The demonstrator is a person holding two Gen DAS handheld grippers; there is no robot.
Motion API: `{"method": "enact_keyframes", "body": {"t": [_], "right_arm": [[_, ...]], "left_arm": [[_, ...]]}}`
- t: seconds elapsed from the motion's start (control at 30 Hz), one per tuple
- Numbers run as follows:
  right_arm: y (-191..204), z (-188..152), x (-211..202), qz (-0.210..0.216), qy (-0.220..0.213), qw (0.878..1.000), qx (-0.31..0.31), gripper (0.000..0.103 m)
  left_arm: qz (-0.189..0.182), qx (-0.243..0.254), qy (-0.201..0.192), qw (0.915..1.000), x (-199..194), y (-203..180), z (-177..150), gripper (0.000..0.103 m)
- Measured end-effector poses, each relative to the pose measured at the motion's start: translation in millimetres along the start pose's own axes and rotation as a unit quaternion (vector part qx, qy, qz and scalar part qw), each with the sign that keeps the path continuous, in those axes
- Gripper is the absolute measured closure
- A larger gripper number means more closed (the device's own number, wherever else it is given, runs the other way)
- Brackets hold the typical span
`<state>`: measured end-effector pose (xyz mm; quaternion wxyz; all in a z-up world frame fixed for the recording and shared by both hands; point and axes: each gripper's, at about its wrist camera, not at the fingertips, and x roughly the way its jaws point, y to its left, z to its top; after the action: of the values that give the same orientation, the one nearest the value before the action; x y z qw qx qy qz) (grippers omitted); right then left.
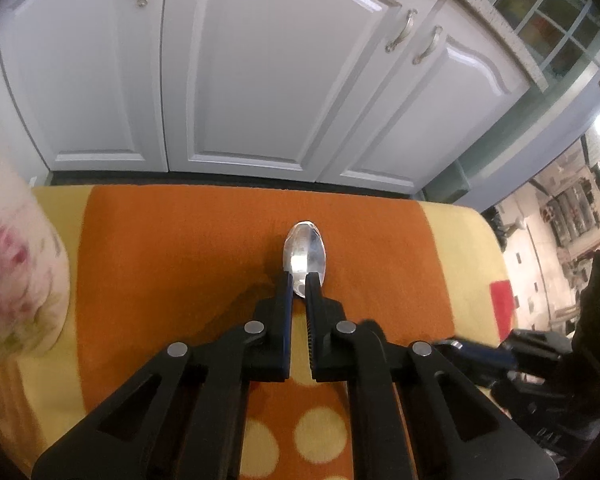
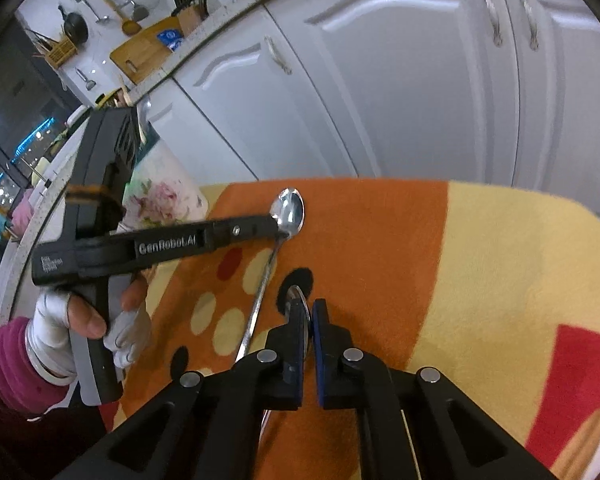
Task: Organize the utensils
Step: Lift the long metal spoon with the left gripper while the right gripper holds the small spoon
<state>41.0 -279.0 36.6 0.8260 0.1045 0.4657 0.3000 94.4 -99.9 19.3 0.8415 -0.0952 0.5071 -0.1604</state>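
My left gripper (image 1: pixel 298 282) is shut on the neck of a metal spoon (image 1: pixel 305 256), whose bowl sticks out ahead over the orange cloth (image 1: pixel 180 248). In the right wrist view the same spoon (image 2: pixel 287 210) is pinched by the left gripper (image 2: pixel 282 234), held by a white-gloved hand (image 2: pixel 60 320); its handle slants down toward the camera. My right gripper (image 2: pixel 308 306) is shut on a second metal utensil (image 2: pixel 297 291), seen edge-on between the blue pads, apparently another spoon. The right gripper (image 1: pixel 460 346) shows blurred at the lower right of the left wrist view.
A white floral container (image 2: pixel 160 196) stands at the cloth's left edge, also the floral container (image 1: pixel 16 280). White cabinet doors (image 1: pixel 260 80) rise just past the far edge of the cloth. The yellow and red part of the cloth (image 2: pixel 520 260) lies to the right.
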Motion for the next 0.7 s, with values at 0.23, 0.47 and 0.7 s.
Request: {"method": "enact_keyframes", "body": {"t": [0.23, 0.47, 0.7], "right_arm": [[6, 3, -8, -0.015, -0.011, 1.0, -0.003, 0.099], [-5, 0, -3, -0.01, -0.003, 1.0, 0.013, 0.099], [-25, -4, 3, 0.008, 0.005, 0.999, 0.039, 0.099]], "left_arm": [[0.001, -0.01, -0.008, 0.9999, -8, 2, 1, 0.099], [0.016, -0.021, 0.009, 0.9996, 6, 7, 6, 0.081], [0.013, -0.009, -0.004, 0.9999, 15, 0, 14, 0.067]]}}
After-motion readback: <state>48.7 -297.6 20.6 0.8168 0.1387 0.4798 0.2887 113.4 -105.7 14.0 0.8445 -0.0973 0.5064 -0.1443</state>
